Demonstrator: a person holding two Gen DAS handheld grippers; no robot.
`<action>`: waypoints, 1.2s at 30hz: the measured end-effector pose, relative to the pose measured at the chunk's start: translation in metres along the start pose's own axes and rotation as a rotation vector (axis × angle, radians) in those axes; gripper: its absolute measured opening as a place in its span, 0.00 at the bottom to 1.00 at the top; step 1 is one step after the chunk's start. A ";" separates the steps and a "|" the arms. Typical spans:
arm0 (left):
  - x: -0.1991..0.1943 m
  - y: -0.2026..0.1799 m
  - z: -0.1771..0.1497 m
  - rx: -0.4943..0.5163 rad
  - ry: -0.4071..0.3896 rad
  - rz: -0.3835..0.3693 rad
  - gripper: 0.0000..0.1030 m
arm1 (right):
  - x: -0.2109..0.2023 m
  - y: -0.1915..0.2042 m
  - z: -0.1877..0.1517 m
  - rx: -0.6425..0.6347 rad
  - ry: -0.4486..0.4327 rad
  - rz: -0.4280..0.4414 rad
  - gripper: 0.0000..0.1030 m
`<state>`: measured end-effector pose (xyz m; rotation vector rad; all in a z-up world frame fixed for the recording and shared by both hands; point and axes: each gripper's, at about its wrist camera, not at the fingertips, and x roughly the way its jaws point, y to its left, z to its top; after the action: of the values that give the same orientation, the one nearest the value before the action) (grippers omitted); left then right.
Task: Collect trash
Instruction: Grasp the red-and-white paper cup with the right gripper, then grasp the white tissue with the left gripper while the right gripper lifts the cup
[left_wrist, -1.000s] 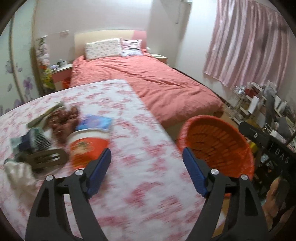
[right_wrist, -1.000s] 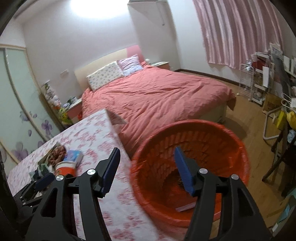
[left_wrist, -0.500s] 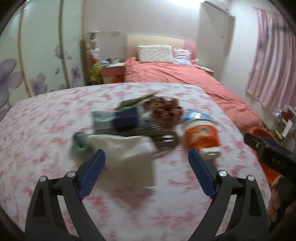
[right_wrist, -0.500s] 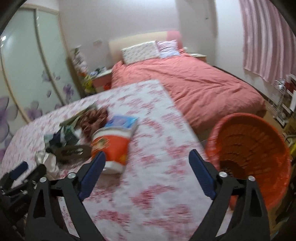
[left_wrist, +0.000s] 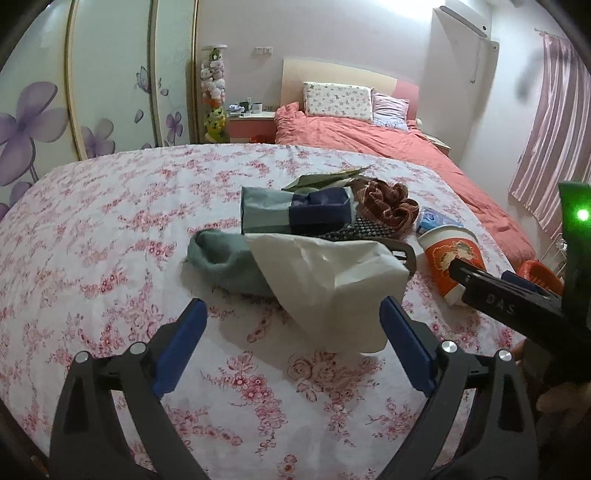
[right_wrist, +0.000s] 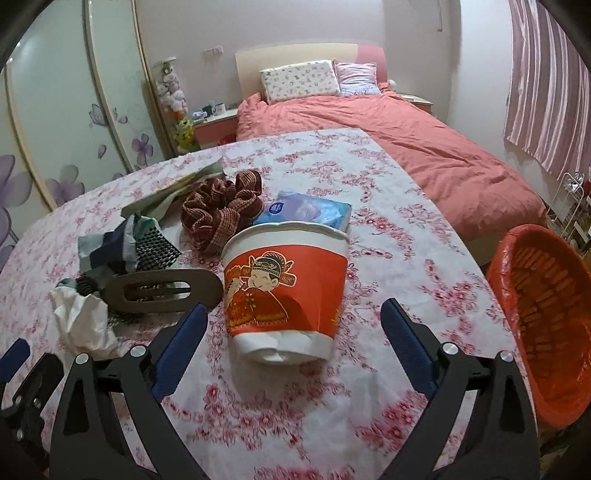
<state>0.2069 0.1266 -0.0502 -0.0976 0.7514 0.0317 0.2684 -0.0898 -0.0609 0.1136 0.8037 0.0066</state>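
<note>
A white crumpled tissue (left_wrist: 332, 284) lies on the floral table (left_wrist: 110, 236) just ahead of my open, empty left gripper (left_wrist: 291, 332); it also shows in the right wrist view (right_wrist: 83, 321). A red and white paper noodle cup (right_wrist: 286, 284) lies on its side between the pads of my open, empty right gripper (right_wrist: 293, 332); it also shows in the left wrist view (left_wrist: 450, 258). An orange trash basket (right_wrist: 546, 328) stands off the table's right edge.
Behind the tissue lie a grey-green sock (left_wrist: 221, 262), folded grey and navy cloth (left_wrist: 295, 214), a brown scrunchie (right_wrist: 221, 214), a brown hair clip (right_wrist: 162, 291), a blue tissue pack (right_wrist: 306, 210) and green paper (left_wrist: 325, 179). A bed (right_wrist: 388, 140) stands beyond the table.
Both grippers have swung left from the basket toward the table. The left one now faces the tissue close up, the right one the noodle cup. Both stayed open.
</note>
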 end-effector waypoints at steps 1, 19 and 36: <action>0.001 0.000 -0.001 -0.001 0.002 0.000 0.90 | 0.001 0.000 0.000 0.002 0.003 0.000 0.88; 0.016 -0.018 -0.003 -0.012 0.045 -0.013 0.94 | -0.005 -0.018 -0.008 0.030 0.017 -0.007 0.68; 0.023 -0.013 0.008 -0.032 0.035 0.040 0.78 | -0.008 -0.044 -0.016 0.083 0.021 -0.013 0.68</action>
<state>0.2296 0.1145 -0.0594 -0.1134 0.7882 0.0805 0.2499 -0.1324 -0.0705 0.1871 0.8256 -0.0382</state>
